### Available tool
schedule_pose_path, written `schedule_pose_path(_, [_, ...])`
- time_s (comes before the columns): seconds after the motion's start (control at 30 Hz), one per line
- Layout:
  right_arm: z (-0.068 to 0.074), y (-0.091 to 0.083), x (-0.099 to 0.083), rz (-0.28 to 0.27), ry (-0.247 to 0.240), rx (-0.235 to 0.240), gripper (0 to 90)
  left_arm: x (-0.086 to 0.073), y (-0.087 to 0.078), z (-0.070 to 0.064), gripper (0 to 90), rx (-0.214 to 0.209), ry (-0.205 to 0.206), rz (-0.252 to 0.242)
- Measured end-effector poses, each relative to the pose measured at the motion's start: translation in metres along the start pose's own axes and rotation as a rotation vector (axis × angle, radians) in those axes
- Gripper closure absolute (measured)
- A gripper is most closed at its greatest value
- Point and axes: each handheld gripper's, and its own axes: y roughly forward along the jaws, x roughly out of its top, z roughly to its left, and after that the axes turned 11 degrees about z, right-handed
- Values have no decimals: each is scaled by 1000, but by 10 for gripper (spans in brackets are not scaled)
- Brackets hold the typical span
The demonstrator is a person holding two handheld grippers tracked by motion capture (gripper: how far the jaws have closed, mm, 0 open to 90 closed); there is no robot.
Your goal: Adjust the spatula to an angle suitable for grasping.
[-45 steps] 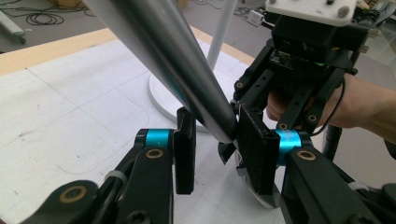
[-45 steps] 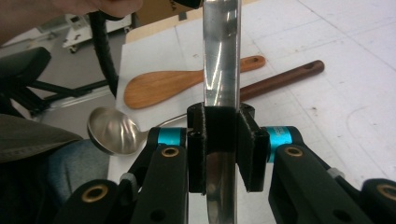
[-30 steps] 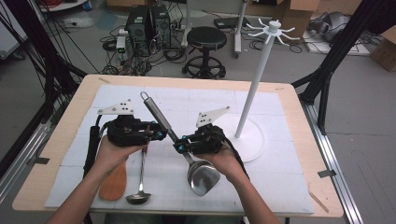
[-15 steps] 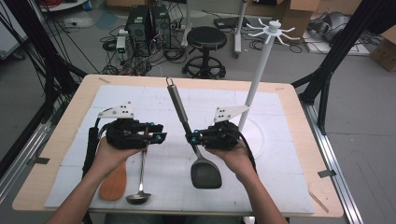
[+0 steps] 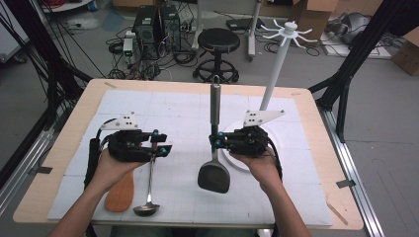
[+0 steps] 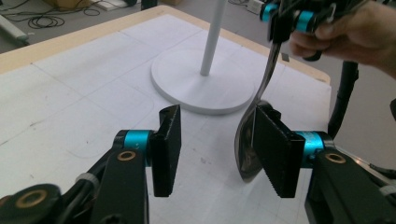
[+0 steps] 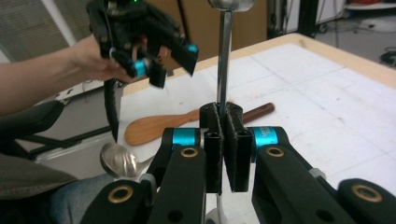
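High view: the right gripper (image 5: 215,143) clamps the spatula (image 5: 214,163) by its neck, handle pointing far, blade near, left of the stand (image 5: 276,69). The left gripper (image 5: 163,148) hovers above the ladle (image 5: 147,200), with a wooden spoon (image 5: 120,192) beside it.

Left gripper view: jaws wide apart, holding nothing; the spatula's blade (image 6: 247,149) hangs beyond them.

Right gripper view: jaws pressed tight on the spatula's shaft (image 7: 224,60).
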Motion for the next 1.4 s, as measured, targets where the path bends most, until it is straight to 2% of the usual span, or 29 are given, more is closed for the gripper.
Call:
schedule_pose_path(0.27, [-3,-23,2,-54,11,-71,876,-16,-2,3,424,33,11,10])
schedule_pose_path(0.53, [-3,-43,6,-86,14,-126,876,-29,-6,5,309,63,-3,-2])
schedule_pose_path(0.77, [-1,-60,12,-104,9,-153,876,-38,-8,8,233,88,-8,-2])
schedule_pose_path(1.1, [-2,-82,14,-126,9,-178,876,-52,-14,15,114,133,-47,-5])
schedule_pose_path(1.23, [-3,-89,16,-133,16,-183,876,-58,-14,18,79,140,-65,-1])
schedule_pose_path(1.4, [-6,-95,18,-138,21,-196,876,-60,-16,20,73,144,-69,-3])
